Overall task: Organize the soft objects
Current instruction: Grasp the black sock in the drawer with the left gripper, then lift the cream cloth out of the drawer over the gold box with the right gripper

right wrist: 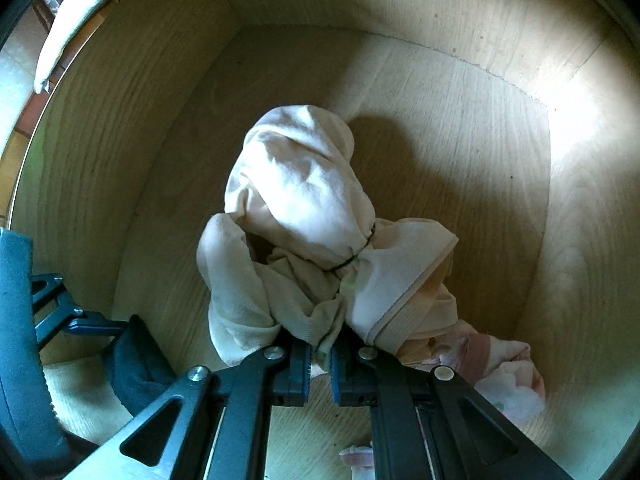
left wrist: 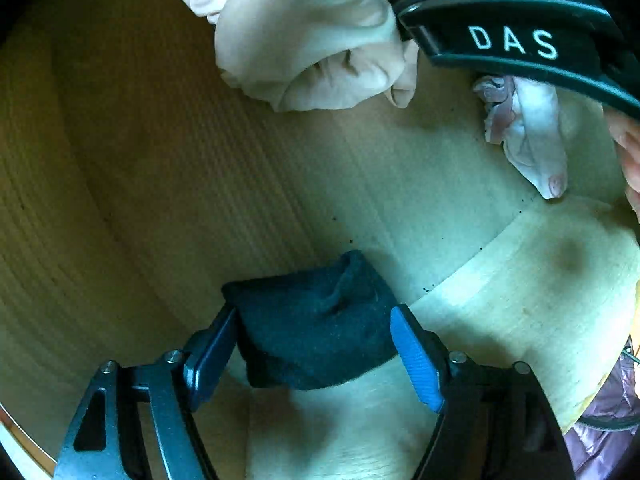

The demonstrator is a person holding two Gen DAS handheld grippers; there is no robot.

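A dark navy sock lies on the floor of a wooden drawer. My left gripper points straight down over it with its jaws wide. The sock sits loosely between the blue pads. A cream bundle of thin garments rests in the middle of the drawer. My right gripper is shut on that bundle's near edge. In the left wrist view the same cream bundle shows at the top, beside the right gripper's black body marked DAS. In the right wrist view the navy sock shows at lower left.
A small pink-and-white garment lies by the right gripper, and shows as a pink garment under its right finger. Wooden drawer walls close in all around. A person's hand is at the right edge. A purple quilted fabric lies outside the drawer.
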